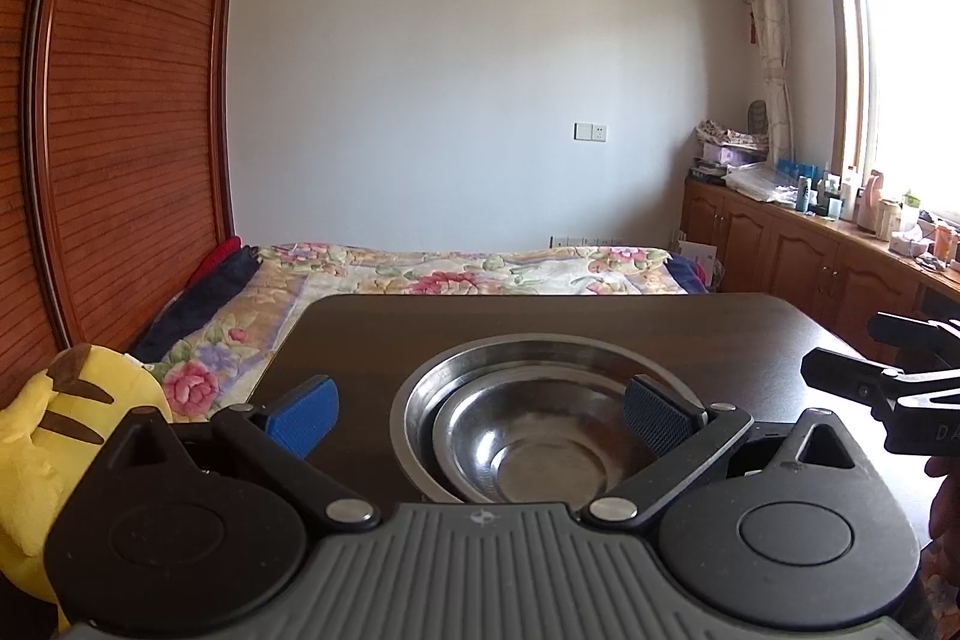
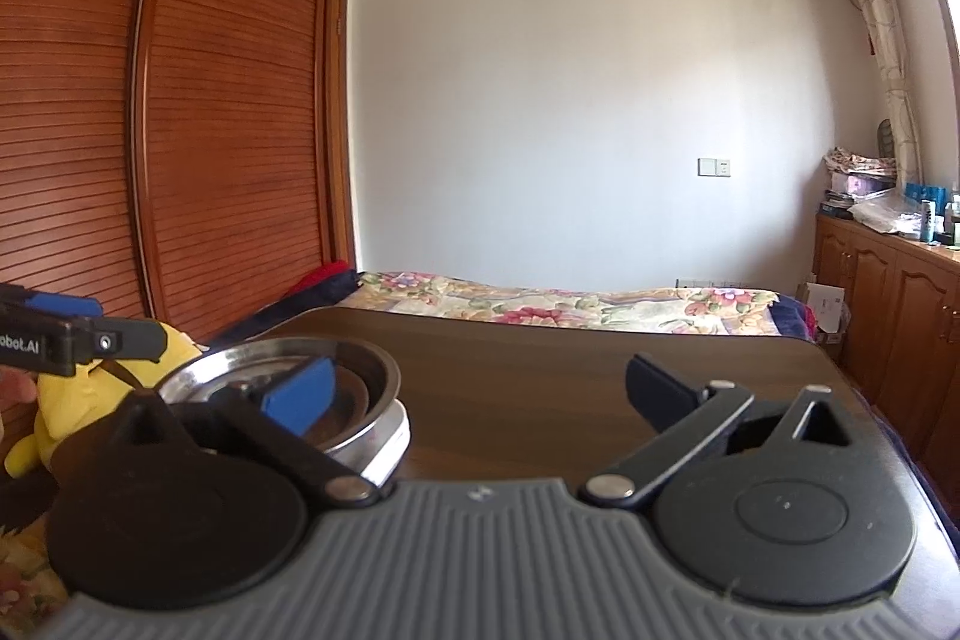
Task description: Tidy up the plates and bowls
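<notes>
Left wrist view shows our left gripper (image 1: 480, 415) spread wide around the nested steel bowls (image 1: 534, 418) on the dark table (image 1: 660, 334), right gripper (image 2: 480, 394) equally wide, so we should withdraw level without nudging the stack.

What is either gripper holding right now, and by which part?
Nothing is held. The left gripper and right gripper are both open, and the nested steel bowls sit free on the table.
</notes>
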Demonstrator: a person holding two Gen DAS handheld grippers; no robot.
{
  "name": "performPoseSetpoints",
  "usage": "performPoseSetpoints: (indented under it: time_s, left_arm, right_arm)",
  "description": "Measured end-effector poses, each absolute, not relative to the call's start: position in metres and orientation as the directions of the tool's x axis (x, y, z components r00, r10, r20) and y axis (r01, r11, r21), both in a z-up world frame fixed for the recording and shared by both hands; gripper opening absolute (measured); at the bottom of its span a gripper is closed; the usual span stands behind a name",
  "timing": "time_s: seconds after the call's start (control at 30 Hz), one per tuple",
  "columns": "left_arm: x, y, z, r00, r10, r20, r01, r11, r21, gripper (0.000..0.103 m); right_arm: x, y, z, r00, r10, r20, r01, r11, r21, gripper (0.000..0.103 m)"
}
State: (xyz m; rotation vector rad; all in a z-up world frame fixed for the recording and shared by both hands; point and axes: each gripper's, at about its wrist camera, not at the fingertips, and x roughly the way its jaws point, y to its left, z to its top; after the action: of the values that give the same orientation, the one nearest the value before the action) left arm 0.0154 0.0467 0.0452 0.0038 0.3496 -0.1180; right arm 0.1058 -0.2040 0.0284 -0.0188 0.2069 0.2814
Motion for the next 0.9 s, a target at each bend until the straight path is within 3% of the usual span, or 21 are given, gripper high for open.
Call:
performPoseSetpoints:
  time_s: [0.37,0.9]
  left_arm:
    - [0.009,0.019,0.062,0.942,-0.057,-0.330,0.073,0.997,0.037,0.103]
    - [-0.013,-0.013,0.067,0.953,-0.097,-0.286,0.118,0.991,0.055,0.103]
  right_arm:
    - [0.085,-0.217,0.046,0.952,0.242,-0.186,-0.246,0.969,0.000,0.103]
    - [0.075,-0.233,0.058,0.982,0.125,-0.144,-0.128,0.992,-0.007,0.103]
